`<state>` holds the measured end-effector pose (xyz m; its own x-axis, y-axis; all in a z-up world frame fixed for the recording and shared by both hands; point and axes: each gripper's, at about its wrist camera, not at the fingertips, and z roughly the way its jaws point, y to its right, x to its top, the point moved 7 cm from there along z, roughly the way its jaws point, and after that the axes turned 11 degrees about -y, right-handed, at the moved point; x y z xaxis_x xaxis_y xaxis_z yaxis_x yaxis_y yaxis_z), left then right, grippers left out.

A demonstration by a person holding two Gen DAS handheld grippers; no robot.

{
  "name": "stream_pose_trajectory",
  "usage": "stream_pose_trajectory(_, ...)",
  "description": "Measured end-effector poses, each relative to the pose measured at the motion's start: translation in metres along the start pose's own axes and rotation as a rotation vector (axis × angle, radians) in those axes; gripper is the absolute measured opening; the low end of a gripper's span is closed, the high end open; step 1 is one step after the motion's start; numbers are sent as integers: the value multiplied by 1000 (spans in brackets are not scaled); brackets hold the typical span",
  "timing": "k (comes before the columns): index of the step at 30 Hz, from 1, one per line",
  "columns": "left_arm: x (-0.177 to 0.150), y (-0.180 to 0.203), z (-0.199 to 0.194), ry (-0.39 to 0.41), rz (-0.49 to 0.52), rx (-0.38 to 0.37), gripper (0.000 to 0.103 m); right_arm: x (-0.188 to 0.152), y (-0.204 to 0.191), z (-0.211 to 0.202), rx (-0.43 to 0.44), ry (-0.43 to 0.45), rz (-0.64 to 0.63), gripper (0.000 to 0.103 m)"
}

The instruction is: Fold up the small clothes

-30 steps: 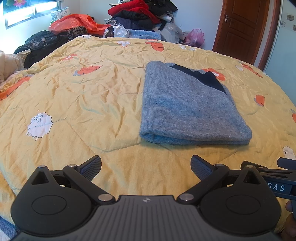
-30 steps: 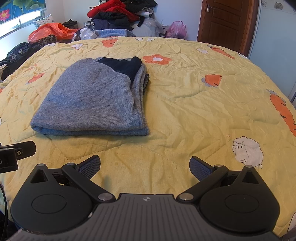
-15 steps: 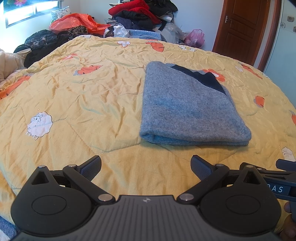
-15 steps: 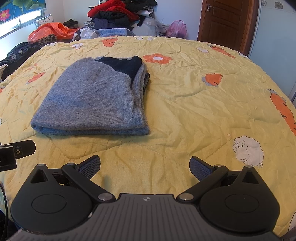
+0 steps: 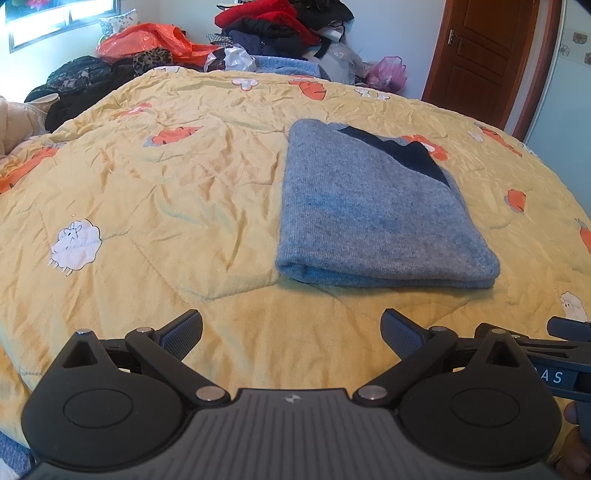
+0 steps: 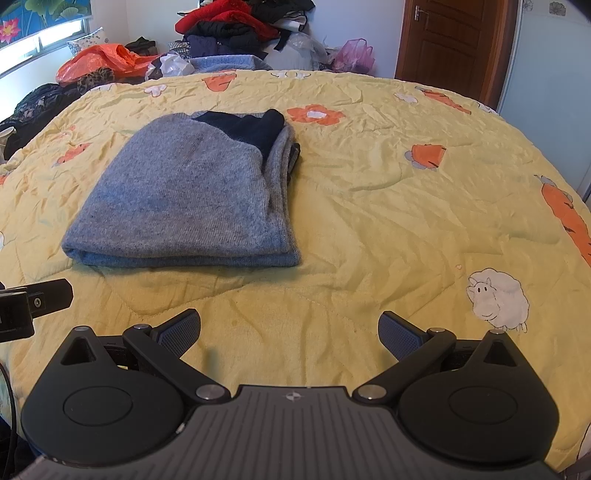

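A grey knit garment with a dark navy part lies folded into a neat rectangle (image 5: pixel 369 218) on the yellow quilt; it also shows in the right wrist view (image 6: pixel 188 199). My left gripper (image 5: pixel 291 332) is open and empty, held above the quilt a short way in front of the fold's near edge. My right gripper (image 6: pixel 290 332) is open and empty too, in front of and to the right of the garment. Neither touches it.
The yellow quilt (image 5: pixel 166 206) with sheep and carrot prints covers the bed. A heap of clothes (image 5: pixel 277 26) and an orange bag (image 5: pixel 147 40) lie at the far edge. A brown door (image 6: pixel 454 44) stands at the back right.
Almost nothing has moved. Both grippers stay open and hover in place; the folded garment lies still.
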<state>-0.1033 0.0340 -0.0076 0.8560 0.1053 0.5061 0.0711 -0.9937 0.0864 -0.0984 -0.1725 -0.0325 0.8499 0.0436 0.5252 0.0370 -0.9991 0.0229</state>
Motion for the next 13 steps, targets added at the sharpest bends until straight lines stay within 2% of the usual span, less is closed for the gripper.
stream_pose_trajectory(4,0,2,-1,15,1,-36,103,0,0,0,1,0,1,103)
stream_pose_trajectory(10,2,-4,-11,82,-14,-29,101,-1,0,1,5,-4,5,103)
stream_pose_trajectory(13,3,0,-15,94,15,-100,102,0,1,1,10,-1,9,103)
